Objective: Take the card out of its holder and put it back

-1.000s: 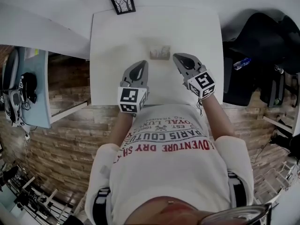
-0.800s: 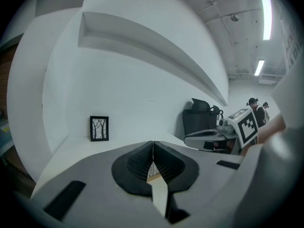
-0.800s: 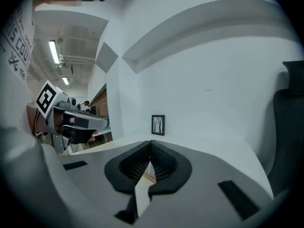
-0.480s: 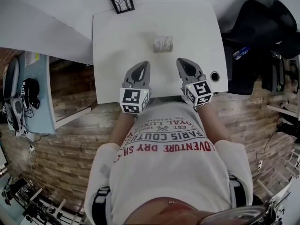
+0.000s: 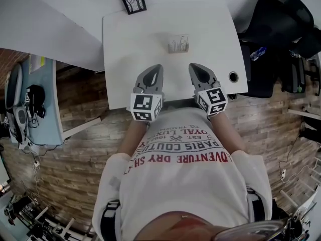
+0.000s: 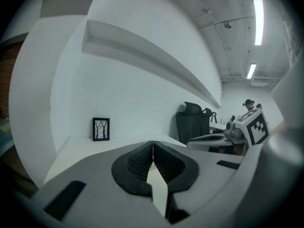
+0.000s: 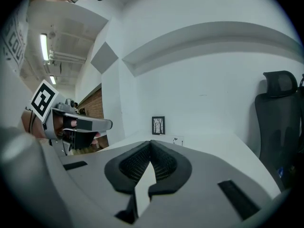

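Presently, left tool (image 5: 156, 69) closed and empty over the near edge of the counter (image 5: 120, 44). Card (image 5: 179, 41) upright in its holder (image 5: 178, 49), mid-counter beyond both tools, long axis left-to-right, face toward the person. Right tool (image 5: 193, 67) closed and empty, level with the left.

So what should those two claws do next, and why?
Probably the right gripper should reach forward toward the card holder, opening on the way. It and the left gripper are both shut and empty, and the holder stands well ahead of them, its card seemingly in place.
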A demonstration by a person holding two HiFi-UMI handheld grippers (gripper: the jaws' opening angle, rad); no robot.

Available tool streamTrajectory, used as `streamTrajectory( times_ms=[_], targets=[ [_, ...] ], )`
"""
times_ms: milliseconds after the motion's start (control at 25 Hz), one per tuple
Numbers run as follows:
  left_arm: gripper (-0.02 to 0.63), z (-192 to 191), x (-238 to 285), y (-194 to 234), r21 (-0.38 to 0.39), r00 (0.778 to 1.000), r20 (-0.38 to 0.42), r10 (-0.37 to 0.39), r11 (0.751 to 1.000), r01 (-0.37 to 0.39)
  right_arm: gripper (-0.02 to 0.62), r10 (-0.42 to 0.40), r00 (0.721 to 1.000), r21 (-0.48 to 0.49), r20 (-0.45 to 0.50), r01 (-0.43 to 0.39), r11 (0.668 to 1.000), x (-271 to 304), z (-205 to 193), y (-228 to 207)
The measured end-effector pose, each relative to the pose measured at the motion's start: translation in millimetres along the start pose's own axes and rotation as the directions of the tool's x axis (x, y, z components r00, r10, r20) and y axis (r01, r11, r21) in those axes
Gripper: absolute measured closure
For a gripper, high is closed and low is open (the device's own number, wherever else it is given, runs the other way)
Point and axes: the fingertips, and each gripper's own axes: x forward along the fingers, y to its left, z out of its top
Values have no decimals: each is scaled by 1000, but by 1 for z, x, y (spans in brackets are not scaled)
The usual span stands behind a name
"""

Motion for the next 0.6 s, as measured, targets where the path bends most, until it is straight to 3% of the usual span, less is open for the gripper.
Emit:
streamTrajectory(
  times_ms=[360, 600],
  targets=[
    [581, 3, -7, -1, 7, 1000, 20, 2, 1000, -2, 571, 27, 1000, -16, -15, -27, 1000, -2, -2, 13],
    [581, 2, -10, -5, 8, 1000, 10, 2, 1000, -2, 571, -4, 1000, -43, -16, 4, 999, -7, 0, 10]
  ],
)
